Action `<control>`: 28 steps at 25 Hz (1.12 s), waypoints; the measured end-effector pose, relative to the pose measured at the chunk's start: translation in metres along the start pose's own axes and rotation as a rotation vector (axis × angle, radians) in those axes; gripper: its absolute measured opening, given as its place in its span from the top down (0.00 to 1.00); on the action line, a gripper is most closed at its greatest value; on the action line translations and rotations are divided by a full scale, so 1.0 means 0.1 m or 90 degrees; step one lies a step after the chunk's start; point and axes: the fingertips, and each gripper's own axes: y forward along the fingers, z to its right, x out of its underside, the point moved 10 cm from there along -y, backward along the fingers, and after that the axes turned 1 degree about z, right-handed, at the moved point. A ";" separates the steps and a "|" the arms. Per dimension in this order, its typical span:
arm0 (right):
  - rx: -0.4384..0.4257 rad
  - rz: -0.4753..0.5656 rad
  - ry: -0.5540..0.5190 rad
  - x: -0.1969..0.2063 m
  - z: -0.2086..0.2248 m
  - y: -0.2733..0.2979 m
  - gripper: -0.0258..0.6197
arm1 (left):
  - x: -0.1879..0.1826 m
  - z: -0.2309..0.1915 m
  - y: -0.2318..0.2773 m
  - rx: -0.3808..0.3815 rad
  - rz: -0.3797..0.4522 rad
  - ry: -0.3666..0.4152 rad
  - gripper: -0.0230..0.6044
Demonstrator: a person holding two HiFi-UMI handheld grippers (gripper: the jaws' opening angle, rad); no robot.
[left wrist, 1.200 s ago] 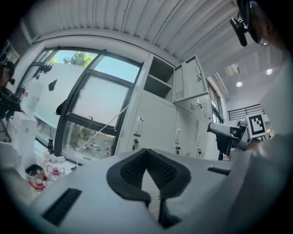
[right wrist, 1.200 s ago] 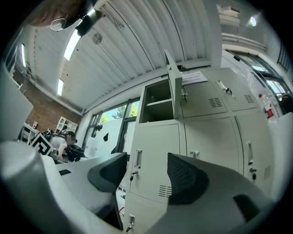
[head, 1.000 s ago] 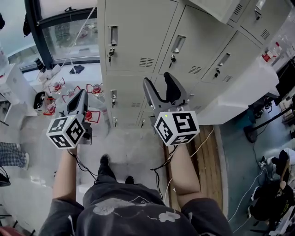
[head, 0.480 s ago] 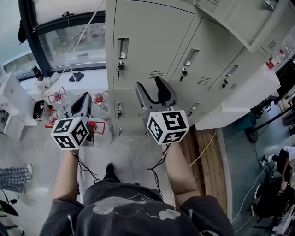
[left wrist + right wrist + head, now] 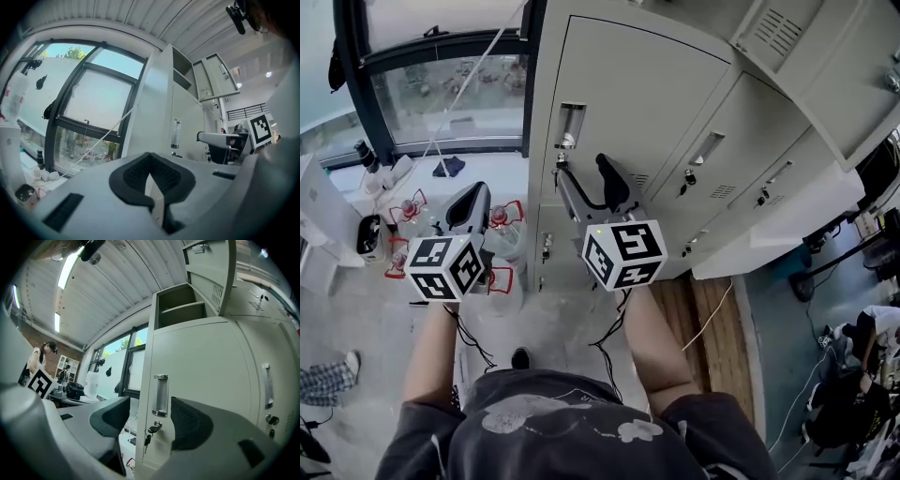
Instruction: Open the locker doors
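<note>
Currently: right gripper point(image 5: 581, 174) jaws wide apart, empty; locker door handle point(image 5: 160, 395) just ahead, between them. Left gripper point(image 5: 474, 201) jaws together, empty; window point(image 5: 441, 89) beyond, pale floor point(image 5: 546, 321) below.

Counting two grippers: left gripper point(image 5: 474, 199) and right gripper point(image 5: 586, 183), each carrying one marker cube point(image 5: 623, 253). Three closed locker doors point(image 5: 623, 103) are running along the middle row in the head view, each showing one recessed handle point(image 5: 570, 125). Two keys point(image 5: 151, 430) are hanging from locks in the right gripper view. One upper door point(image 5: 208, 268) is standing open there. At least four red-framed items point(image 5: 410, 202) are sitting on the floor point(image 5: 553, 328).
</note>
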 end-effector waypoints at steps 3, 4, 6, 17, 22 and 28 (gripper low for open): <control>-0.005 -0.004 0.001 0.03 -0.05 0.21 0.53 | -0.01 -0.12 0.10 0.007 0.000 -0.003 0.95; -0.006 -0.006 0.001 0.04 -0.06 0.27 0.53 | -0.01 -0.15 0.13 0.010 0.000 -0.004 0.95; -0.008 -0.009 0.000 0.06 -0.09 0.39 0.53 | -0.01 -0.20 0.18 0.017 -0.002 -0.005 0.95; 0.020 -0.019 -0.006 0.17 -0.12 0.82 0.53 | 0.01 -0.43 0.40 0.046 -0.010 -0.009 0.95; 0.054 -0.010 -0.016 0.19 -0.19 0.92 0.53 | 0.00 -0.51 0.45 0.054 -0.009 -0.010 0.95; 0.075 0.002 0.012 0.20 -0.23 0.92 0.53 | 0.03 -0.53 0.45 0.057 -0.014 -0.015 0.95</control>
